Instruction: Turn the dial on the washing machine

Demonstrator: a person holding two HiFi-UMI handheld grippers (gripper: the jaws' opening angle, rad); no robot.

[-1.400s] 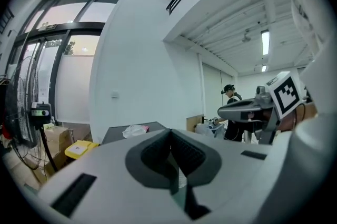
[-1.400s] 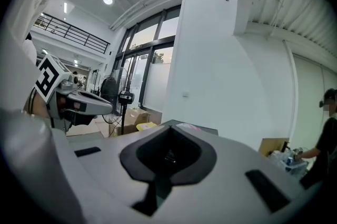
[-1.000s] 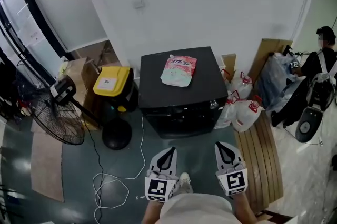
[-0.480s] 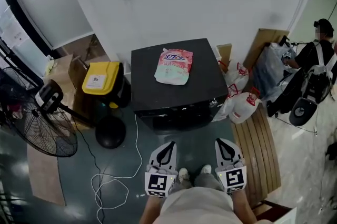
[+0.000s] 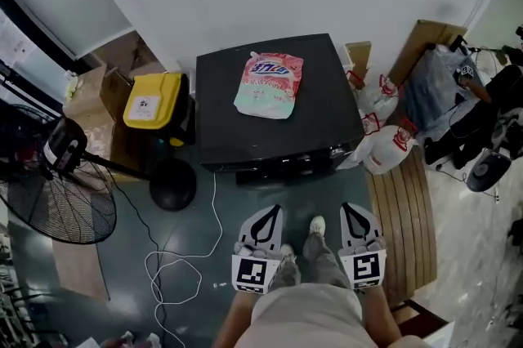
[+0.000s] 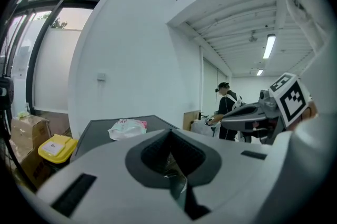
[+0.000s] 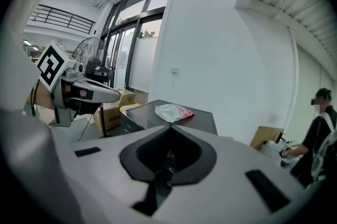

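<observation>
Left hand-held gripper (image 5: pixel 270 216) and right hand-held gripper (image 5: pixel 351 211): jaws closed together on both, nothing held, side by side above the floor, apart from the washing machine (image 5: pixel 327 113). The machine stands against the white wall with a pink pouch (image 5: pixel 268 85) on its dark top; dial not discernible. Yellow bin (image 5: pixel 151 100) sits just left of it.

Washing machine (image 5: pixel 278 105): at 12 o'clock from the person, against the wall.
Pouch (image 5: pixel 269 85): on the machine's top.
Bin (image 5: pixel 152 100): just beside the machine, at its 9 o'clock.
Fan (image 5: pixel 57 199): on the floor, at its 8 o'clock.
Bags (image 5: pixel 384 150): at its 3 o'clock.
Left gripper (image 5: pixel 270 211), right gripper (image 5: pixel 350 208): side by side, at its 6 o'clock.
</observation>
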